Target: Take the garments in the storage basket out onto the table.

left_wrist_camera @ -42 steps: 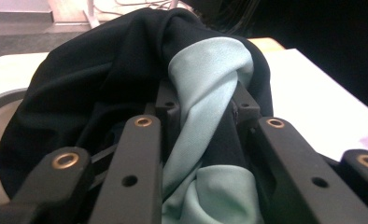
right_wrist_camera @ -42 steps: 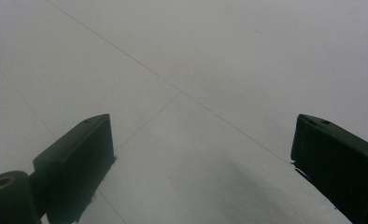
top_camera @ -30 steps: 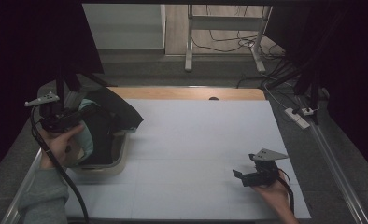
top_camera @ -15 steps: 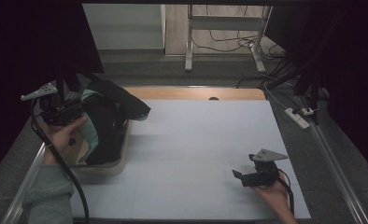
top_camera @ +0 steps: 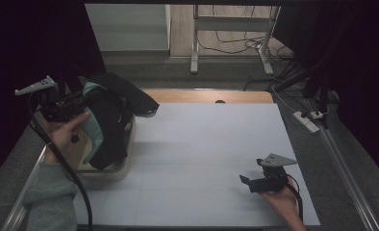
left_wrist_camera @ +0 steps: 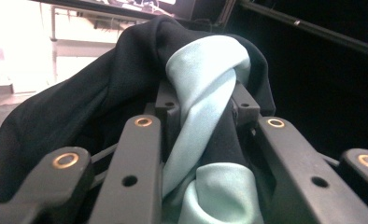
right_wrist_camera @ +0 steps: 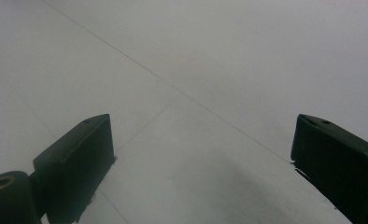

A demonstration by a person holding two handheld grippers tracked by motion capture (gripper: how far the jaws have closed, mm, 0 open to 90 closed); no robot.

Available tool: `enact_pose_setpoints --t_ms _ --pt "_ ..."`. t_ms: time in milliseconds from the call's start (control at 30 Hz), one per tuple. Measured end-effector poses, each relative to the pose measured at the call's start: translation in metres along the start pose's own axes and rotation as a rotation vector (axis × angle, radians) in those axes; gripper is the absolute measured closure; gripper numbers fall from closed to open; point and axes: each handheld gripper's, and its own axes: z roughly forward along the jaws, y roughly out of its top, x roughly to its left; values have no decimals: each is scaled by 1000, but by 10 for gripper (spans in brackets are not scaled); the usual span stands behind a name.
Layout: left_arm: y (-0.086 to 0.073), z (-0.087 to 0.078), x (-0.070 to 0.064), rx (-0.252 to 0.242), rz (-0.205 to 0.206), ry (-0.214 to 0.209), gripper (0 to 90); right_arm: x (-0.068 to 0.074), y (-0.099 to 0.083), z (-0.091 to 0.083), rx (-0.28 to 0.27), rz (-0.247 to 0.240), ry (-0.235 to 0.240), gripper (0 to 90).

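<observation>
Over the basket (top_camera: 111,169) at the left edge of the surface (top_camera: 211,144), my left hand-held gripper (top_camera: 82,98) is clamped on a dark garment (top_camera: 113,113) with a pale mint lining (left_wrist_camera: 205,70), lifted so it drapes down into the basket. From the left gripper view, I see 1 twisted fold of the lining pinched between the jaws. I judge it light, soft and limp, somewhat slick on the lining side, so it may slide; a hold on a bunched fold or seam should serve better than on 1 layer. What else the basket holds I cannot tell. My right hand-held gripper (top_camera: 247,182) rests low over the bare surface, jaws wide apart, gripping nothing
</observation>
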Motion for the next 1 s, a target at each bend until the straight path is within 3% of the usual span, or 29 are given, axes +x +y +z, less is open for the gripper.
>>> enact_pose_setpoints --t_ms 633,1000 --pt "15 14 -20 -57 10 -68 714 -1 0 0 7 3 4 57" --pt "26 36 -43 -51 33 -163 713 -1 0 0 6 3 2 57"
